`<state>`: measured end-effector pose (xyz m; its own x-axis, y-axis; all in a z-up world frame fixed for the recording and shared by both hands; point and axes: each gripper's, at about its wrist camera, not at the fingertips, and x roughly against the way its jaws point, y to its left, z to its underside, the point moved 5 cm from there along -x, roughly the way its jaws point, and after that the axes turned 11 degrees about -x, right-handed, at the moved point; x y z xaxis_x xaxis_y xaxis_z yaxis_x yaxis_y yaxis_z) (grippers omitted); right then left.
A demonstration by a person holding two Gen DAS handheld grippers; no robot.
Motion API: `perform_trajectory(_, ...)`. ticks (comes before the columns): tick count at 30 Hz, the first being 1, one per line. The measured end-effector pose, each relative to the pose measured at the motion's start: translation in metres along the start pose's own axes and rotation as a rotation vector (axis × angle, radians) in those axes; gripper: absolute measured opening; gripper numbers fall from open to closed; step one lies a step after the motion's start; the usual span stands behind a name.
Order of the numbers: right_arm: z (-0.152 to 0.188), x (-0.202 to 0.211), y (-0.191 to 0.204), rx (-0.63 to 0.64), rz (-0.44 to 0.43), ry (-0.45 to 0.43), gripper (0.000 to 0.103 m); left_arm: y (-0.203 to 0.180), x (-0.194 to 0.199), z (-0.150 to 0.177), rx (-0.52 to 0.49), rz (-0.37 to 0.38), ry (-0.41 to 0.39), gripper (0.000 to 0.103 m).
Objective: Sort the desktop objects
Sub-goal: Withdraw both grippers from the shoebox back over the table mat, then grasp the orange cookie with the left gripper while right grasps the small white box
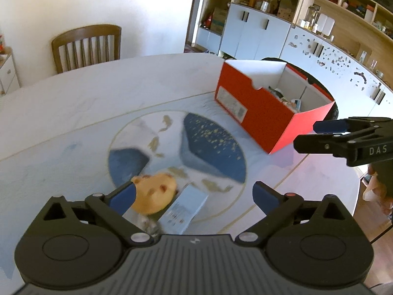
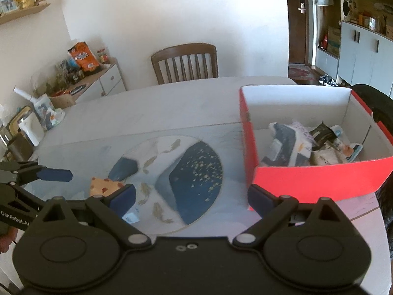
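Note:
A yellow round plush toy with brown spots lies on the table beside the left finger of my left gripper, which is open with nothing between its pads. A pale blue small carton lies just right of the toy, under the gripper. The red cardboard box stands to the right, holding several items. My right gripper is open and empty, in front of the red box. In the right wrist view the toy shows at lower left, and one blue finger of the left gripper reaches in from the left.
A round blue and white patterned mat covers the table's middle. A wooden chair stands at the far side. A sideboard crowded with packets and bottles is at the left. The table's curved edge runs close to the right.

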<state>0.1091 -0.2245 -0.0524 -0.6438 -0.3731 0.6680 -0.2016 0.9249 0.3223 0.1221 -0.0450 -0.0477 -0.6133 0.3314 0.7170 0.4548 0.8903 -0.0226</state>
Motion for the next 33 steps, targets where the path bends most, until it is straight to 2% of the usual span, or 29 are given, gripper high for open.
perform_trajectory(8,0.017,-0.013,0.028,0.030,-0.003,0.027,0.098,0.022,0.003,0.034,0.009,-0.007,0.042,0.102)
perform_trajectory(22,0.043,-0.046,0.076,0.100,-0.017,0.071,0.098,0.059,-0.020,0.010,-0.007,0.047,0.078,0.102)
perform_trajectory(33,0.058,-0.081,0.094,0.142,-0.037,0.153,0.098,0.066,-0.048,0.000,0.043,0.111,0.123,0.102)
